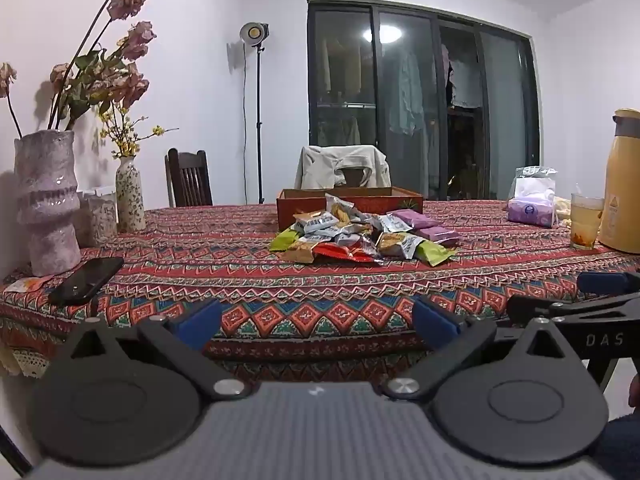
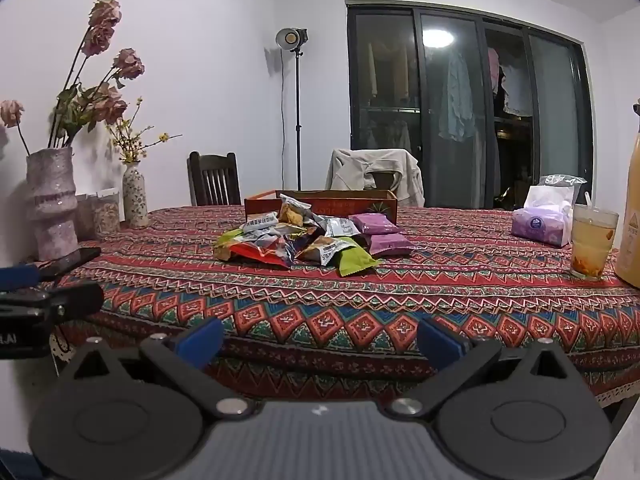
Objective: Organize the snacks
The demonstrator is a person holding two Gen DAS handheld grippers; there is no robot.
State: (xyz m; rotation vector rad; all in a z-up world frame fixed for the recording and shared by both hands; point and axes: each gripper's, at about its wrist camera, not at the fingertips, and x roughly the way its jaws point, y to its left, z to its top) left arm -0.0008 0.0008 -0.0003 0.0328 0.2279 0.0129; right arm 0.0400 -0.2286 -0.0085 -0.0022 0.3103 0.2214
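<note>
Both grippers are hanging just off the near edge of the table (image 1: 280, 280), pointing slightly down at it. Left gripper (image 1: 316, 320): jaws spread wide, nothing between the blue pads. Right gripper (image 2: 320, 338): same, jaws spread, nothing between them. Neither is touching anything.

Progress, as I'm reading it: not started. The snack pile (image 1: 356, 236) is sitting loose mid-table, packets overlapping each other: green, red, silver, tan wrappers, plus two purple packets (image 2: 384, 234) lying at the pile's right side. The red tray (image 1: 348, 200) is sitting right behind the pile; the heap is hiding its inside, so I'm not seeing whether anything is in it. I'm assuming that tray is the destination, so nearly every packet is still waiting to be moved or sorted. Both grippers are well apart from the pile.

View differences:
- The left wrist view is showing the right gripper's arm coming in at its right edge, and more of the black phone (image 1: 86, 280) near the big vase (image 1: 46, 200) at the left.
- The right wrist view is showing the left gripper at its left edge, and the glass of drink (image 2: 592, 240) closer and clearer, standing just beside the yellow jug (image 2: 630, 208), with the tissue pack (image 2: 546, 220) behind it.
- The purple packets are reading more clearly in the right view.

Far side: two chairs, a lamp stand, dark glass doors.
</note>
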